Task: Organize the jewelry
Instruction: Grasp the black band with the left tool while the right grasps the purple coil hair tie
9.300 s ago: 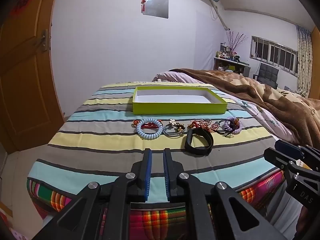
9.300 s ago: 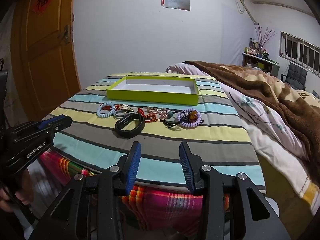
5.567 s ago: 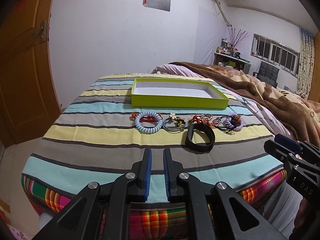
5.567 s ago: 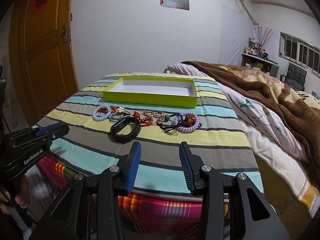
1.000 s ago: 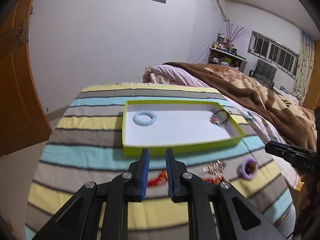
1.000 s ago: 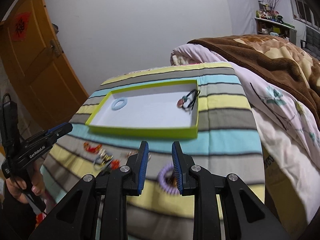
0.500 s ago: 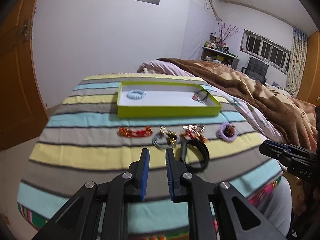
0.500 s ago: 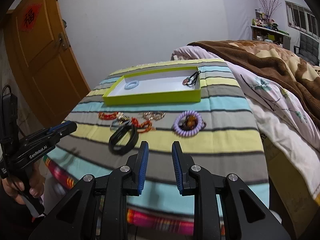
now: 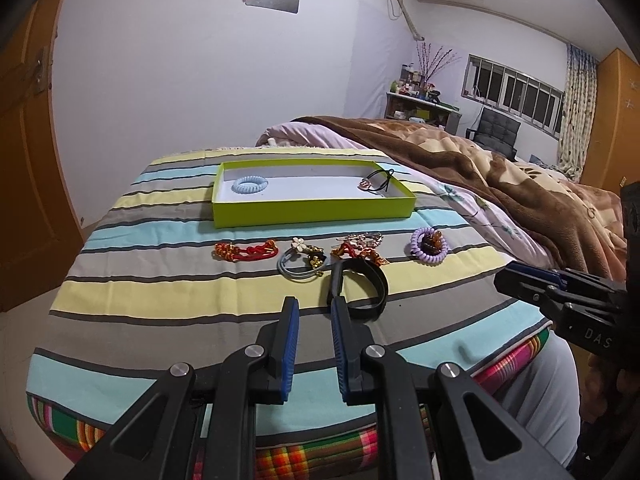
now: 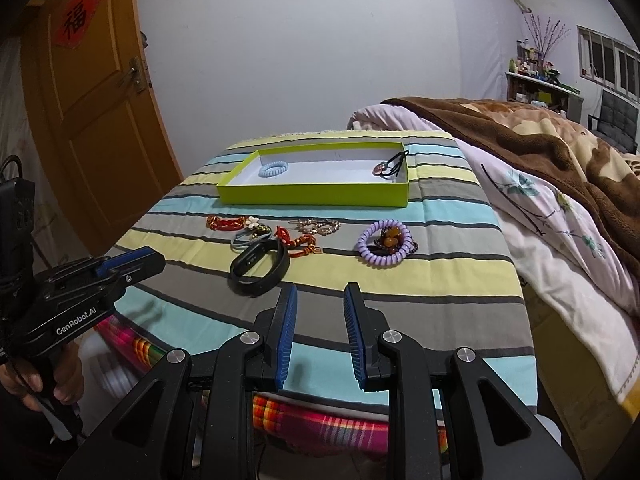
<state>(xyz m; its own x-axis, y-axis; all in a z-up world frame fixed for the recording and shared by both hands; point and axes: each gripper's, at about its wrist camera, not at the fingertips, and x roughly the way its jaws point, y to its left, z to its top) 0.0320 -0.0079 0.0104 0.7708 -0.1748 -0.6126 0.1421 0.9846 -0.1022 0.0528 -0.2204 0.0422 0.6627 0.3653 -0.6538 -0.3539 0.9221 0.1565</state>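
A lime-green tray (image 9: 312, 211) (image 10: 320, 196) sits on the striped bedspread. In it lie a light-blue coil hair tie (image 9: 249, 184) (image 10: 273, 169) at the left and a black hair tie with a charm (image 9: 378, 182) (image 10: 392, 168) at the right. In front of the tray lie a red bracelet (image 9: 245, 250), a grey hair tie with a flower (image 9: 301, 265), an orange-gold chain piece (image 9: 358, 248), a purple coil tie (image 9: 429, 245) (image 10: 385, 243) and a black wristband (image 9: 360, 290) (image 10: 260, 267). My left gripper (image 9: 313, 312) and right gripper (image 10: 320, 300) hover near the bed's front edge, both slightly open and empty.
A brown blanket (image 9: 500, 176) and pink floral sheet (image 10: 560, 216) cover the bed's right side. An orange door (image 10: 92, 120) stands at the left. The bedspread's front edge (image 9: 280, 420) drops off just under the grippers.
Both grippers have drawn back and lowered slightly from the tray to the bed's front edge. The jewelry has not moved in the last second.
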